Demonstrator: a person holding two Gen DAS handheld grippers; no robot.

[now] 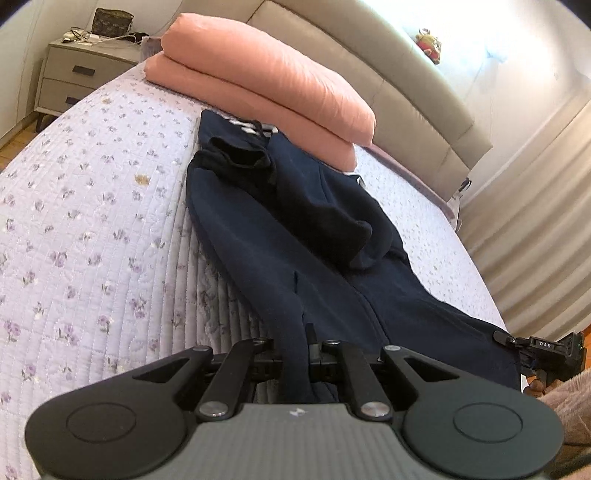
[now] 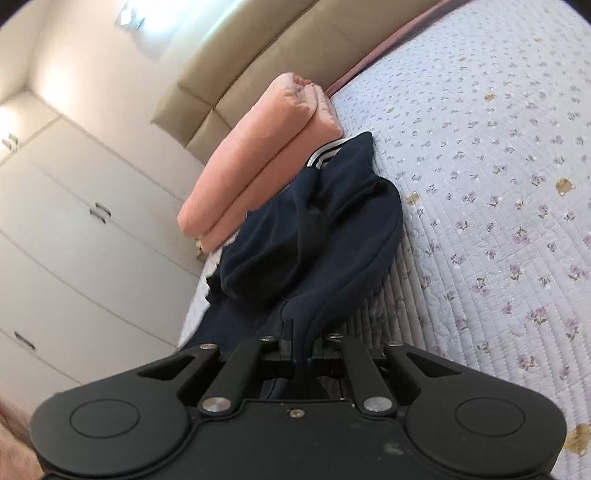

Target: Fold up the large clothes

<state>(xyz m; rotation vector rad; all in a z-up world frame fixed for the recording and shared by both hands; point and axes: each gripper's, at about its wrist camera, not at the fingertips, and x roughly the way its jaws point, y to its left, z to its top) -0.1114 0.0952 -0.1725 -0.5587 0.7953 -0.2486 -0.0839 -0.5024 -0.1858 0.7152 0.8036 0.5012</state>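
A dark navy garment [image 1: 295, 229] lay stretched lengthwise on the bed, over a lilac quilted bedspread [image 1: 92, 221] printed with small purple flowers. Its far end, where white stripes showed, lay touching a folded pink duvet [image 1: 266, 85] that sat against the beige padded headboard [image 1: 406, 85]. A black lining or hood was bunched on top of the garment near its middle. The left gripper [image 1: 295, 354] had its jaws closed tight on a fold of the navy fabric at the garment's near edge, the cloth running straight in between the two fingers and down toward the gripper body. The right gripper [image 2: 295, 350] was likewise clamped on a pinch of the same navy cloth, its jaws drawn together with the fabric squeezed between them. In the left wrist view the right gripper [image 1: 532, 347] showed at the far right edge, at the garment's near hem, so the two tools held the near end at separate points. A grey nightstand [image 1: 77, 77] stood beyond the bed's far left corner with a dark patterned bag [image 1: 112, 23] and some cables on top, and a small plush toy [image 1: 430, 44] sat on the headboard ledge. In the right wrist view, white wardrobe doors [image 2: 74, 240] ran along the wall beside the bed.
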